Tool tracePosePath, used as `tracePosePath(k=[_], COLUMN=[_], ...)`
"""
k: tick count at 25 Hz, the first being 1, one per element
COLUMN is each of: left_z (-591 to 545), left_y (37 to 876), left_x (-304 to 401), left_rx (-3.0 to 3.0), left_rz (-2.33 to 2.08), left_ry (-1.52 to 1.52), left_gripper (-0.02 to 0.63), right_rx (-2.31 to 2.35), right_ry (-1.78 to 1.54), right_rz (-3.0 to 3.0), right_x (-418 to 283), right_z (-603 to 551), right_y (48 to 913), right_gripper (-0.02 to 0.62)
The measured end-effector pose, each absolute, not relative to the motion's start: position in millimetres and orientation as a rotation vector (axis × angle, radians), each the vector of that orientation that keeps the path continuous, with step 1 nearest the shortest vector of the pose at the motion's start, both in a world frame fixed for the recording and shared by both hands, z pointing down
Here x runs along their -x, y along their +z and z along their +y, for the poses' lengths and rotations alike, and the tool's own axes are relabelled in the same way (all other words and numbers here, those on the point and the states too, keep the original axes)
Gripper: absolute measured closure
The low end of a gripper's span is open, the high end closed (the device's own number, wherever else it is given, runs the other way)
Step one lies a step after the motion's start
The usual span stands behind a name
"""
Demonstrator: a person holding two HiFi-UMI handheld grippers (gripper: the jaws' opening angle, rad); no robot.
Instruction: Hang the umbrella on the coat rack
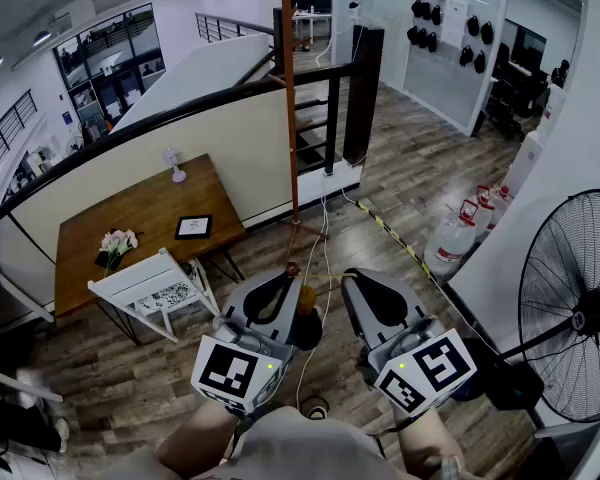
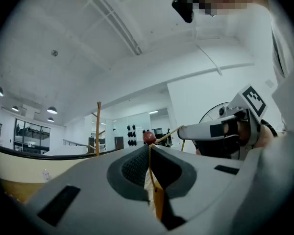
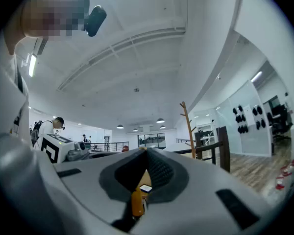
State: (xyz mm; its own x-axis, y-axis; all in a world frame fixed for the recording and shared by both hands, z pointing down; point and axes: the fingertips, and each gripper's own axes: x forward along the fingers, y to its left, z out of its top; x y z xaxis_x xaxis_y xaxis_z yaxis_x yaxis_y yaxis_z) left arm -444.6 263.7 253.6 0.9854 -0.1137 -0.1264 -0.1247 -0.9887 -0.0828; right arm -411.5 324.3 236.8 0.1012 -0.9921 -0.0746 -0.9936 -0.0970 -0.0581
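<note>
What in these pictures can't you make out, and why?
Umbrella: in the head view only a dark patch shows; left tongs and right tongs cover the rest.
Coat rack: top cut off by the head view's upper edge.
Cord: too thin to find in the right gripper view.
</note>
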Motion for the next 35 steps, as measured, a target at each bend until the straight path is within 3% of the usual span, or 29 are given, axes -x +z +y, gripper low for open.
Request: tracePosePath(k=[25, 35], left_z=[276, 263], left_y=[264, 281], left_x=[432, 387], left_rx=[3.05, 3.067], left_rz=[0.149, 0.105], left_ry=[0.119, 0.108], left_gripper=[0.601, 0.601], right_rx=[2.216, 2.278], right_ry=[-0.024, -0.036], right_rz=[2.054, 2.018], right_x=[400, 354], right_z=[339, 324], right_y=[253, 268], right_gripper=[0.591, 0.591])
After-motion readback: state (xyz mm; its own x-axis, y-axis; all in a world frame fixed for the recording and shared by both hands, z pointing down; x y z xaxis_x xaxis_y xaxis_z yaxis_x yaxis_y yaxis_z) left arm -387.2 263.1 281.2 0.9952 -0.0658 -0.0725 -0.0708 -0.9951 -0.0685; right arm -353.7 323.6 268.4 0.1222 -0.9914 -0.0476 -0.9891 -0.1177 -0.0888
